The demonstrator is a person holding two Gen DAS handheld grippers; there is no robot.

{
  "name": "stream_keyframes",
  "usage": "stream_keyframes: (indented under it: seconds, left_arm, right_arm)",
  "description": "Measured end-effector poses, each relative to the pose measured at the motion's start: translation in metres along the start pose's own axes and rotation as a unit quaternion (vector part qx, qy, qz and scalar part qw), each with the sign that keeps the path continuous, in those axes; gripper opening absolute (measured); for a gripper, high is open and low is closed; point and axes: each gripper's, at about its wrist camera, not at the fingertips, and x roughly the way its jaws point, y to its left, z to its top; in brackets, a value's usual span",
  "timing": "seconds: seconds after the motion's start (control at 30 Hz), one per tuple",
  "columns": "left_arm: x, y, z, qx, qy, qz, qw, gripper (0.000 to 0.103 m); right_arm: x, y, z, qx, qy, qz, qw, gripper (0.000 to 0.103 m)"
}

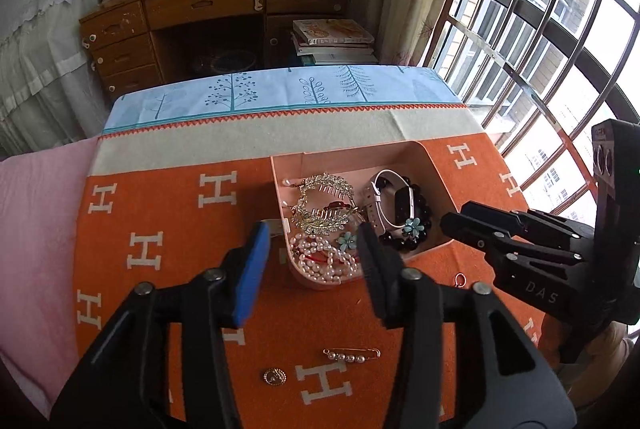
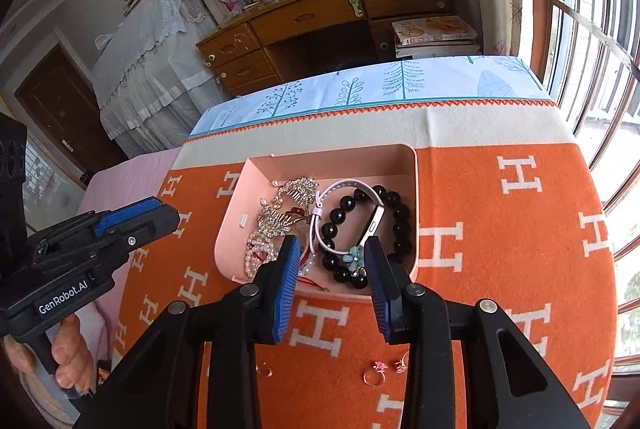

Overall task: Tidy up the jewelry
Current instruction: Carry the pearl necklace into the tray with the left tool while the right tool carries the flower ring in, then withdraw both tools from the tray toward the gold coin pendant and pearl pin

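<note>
A pink tray on the orange blanket holds a rhinestone hair comb, a pearl bracelet, a black bead bracelet, a white band and blue flower pieces. My left gripper hangs open over the tray's near left corner, above the pearls. My right gripper stands open over the tray's near edge, with a blue flower just by its right finger; nothing is gripped.
On the blanket in front of the tray lie a pearl pin, a round gold brooch, a small pendant and rings. A hand holds the left gripper. A barred window is at the right and a wooden desk behind.
</note>
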Motion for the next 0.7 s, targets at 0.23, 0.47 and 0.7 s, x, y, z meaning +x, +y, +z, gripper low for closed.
stream_keyframes:
  seconds: [0.23, 0.47, 0.7]
  left_arm:
    - [-0.026, 0.023, -0.028, -0.017, -0.007, 0.017, 0.9997, 0.052]
    - [-0.053, 0.041, -0.062, -0.020, -0.026, 0.051, 0.9982, 0.052]
    - [-0.058, 0.045, -0.097, -0.023, -0.033, 0.065, 0.9971, 0.052]
  right_arm:
    - [-0.023, 0.020, -0.024, -0.012, -0.009, 0.022, 1.000, 0.034]
    - [-0.047, 0.043, -0.053, -0.040, -0.023, 0.031, 0.998, 0.034]
    - [-0.057, 0.065, -0.081, -0.078, -0.043, 0.054, 0.995, 0.034]
